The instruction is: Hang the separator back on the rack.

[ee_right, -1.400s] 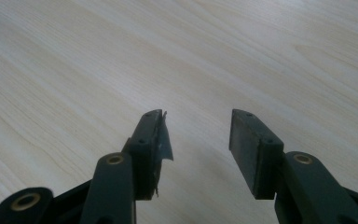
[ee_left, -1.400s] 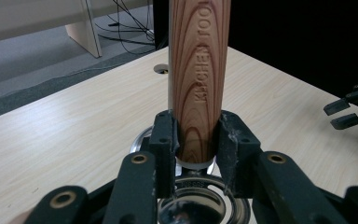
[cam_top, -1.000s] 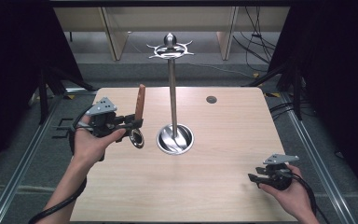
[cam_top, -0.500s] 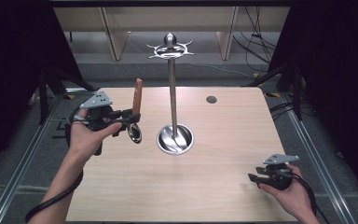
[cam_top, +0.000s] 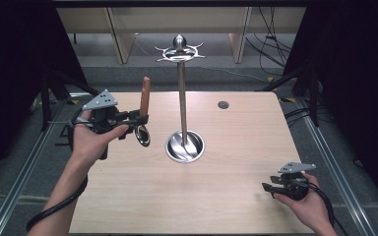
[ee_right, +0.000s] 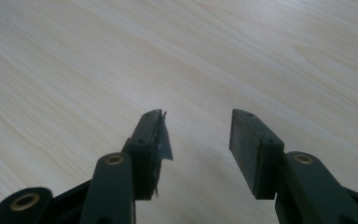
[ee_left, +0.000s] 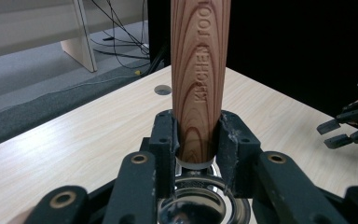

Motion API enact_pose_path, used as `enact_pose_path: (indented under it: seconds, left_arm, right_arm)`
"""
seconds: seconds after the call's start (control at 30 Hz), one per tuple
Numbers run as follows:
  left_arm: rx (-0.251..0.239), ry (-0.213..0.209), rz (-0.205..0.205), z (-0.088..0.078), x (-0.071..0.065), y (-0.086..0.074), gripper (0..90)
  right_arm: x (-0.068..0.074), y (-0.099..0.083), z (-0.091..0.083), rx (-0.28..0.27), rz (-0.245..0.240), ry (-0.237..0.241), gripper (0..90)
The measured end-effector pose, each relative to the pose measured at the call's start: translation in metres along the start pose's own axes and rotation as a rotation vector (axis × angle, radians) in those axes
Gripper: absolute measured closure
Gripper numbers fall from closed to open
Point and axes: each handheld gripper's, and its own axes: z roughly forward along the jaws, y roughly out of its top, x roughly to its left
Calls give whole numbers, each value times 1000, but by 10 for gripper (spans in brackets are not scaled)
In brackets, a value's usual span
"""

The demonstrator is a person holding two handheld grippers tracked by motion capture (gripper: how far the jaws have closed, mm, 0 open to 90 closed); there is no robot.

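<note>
Left tongs (cam_top: 140, 119): pinched the ladle's wooden handle (ee_left: 199, 79) upright; best kept vertical toward the rack (cam_top: 179, 51).
Right tongs (ee_right: 196, 135): spread, idle over the counter (cam_top: 236, 147).

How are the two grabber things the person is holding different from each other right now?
The left gripper is clamped on a wooden-handled ladle, holding it upright; the right gripper holds nothing, its jaws apart. The left gripper is raised above the table beside the metal stand; the right gripper sits low near the table's front right corner. Both are black two-jaw tools, each in one hand.
</note>
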Motion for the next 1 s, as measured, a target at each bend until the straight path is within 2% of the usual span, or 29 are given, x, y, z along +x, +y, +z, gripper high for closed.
enact_pose_path:
  seconds: [0.27, 0.3, 0.4, 0.53, 0.57, 0.63, 0.67, 0.73, 0.93, 1.0]
  left_arm:
    - [-7, 0, 4, -1, 0, 4, 684]
    - [-6, 1, 3, -1, 0, 5, 684]
    - [-6, 1, 5, -1, 0, 7, 684]
    - [-8, 0, 7, 0, 0, 10, 684]
    - [-9, 0, 10, 0, 0, 11, 684]
    - [-10, 1, 11, 0, 1, 12, 684]
    - [-10, 2, 10, 0, 1, 13, 684]
    - [-13, 2, 12, 0, 1, 14, 684]
    - [-14, 2, 14, 0, 1, 17, 684]
    - [-19, 0, 12, 0, 1, 19, 684]
  right_arm:
    - [0, 0, 0, 0, 0, 1, 550]
    - [1, -1, 3, -36, 9, 0, 550]
    - [0, -1, 4, -40, -5, -2, 550]
    - [1, -1, 3, -33, 8, -2, 549]
    - [0, 0, 0, 1, -1, 1, 549]
    - [0, 0, 0, 1, 1, 0, 549]
    - [-1, 0, 0, -3, -17, -3, 549]
    - [0, 0, 0, 3, -1, 1, 548]
    - [0, 0, 0, -2, -1, 0, 548]
    - [1, -1, 3, -34, 8, -1, 548]
